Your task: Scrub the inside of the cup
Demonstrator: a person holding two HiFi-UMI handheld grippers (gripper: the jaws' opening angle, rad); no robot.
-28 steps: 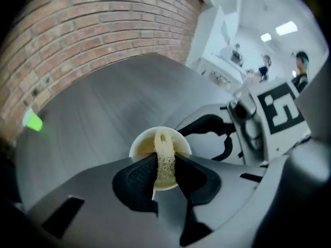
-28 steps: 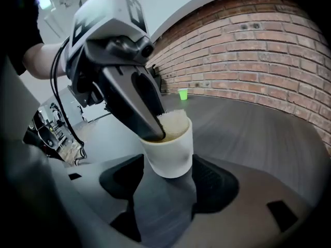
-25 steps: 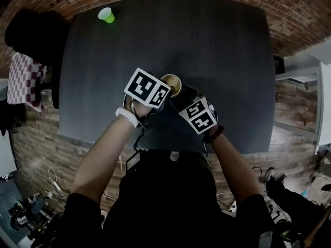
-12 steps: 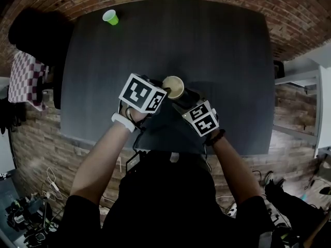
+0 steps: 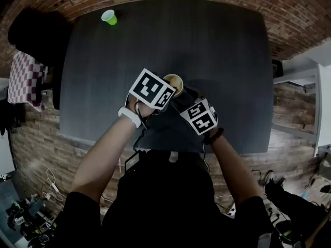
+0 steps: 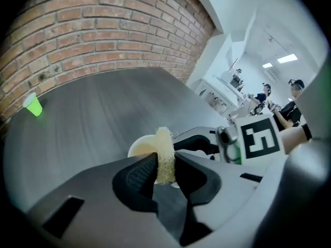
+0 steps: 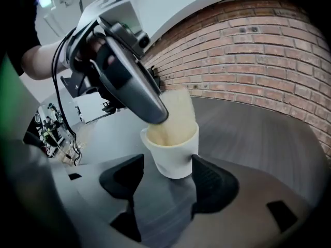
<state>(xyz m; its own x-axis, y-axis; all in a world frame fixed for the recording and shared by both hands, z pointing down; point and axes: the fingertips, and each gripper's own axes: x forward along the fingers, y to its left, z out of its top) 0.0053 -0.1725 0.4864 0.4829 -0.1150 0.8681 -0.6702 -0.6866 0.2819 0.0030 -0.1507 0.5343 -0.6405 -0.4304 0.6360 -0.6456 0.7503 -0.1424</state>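
Left gripper (image 6: 165, 161) clenched on the yellow sponge (image 6: 164, 144), its jaws just nipped a shade tighter on it. Since half a second ago it has swung from left of the cup (image 7: 173, 151) back over the mouth; the sponge's lower end is inside and blurred, so a scrub stroke looks under way, not finished. Right gripper (image 7: 168, 163) clasps the cup's lower wall and has kept put, steadying it over the middle of the table (image 5: 222, 45); a small green cup (image 5: 108, 16) sits at the far left.
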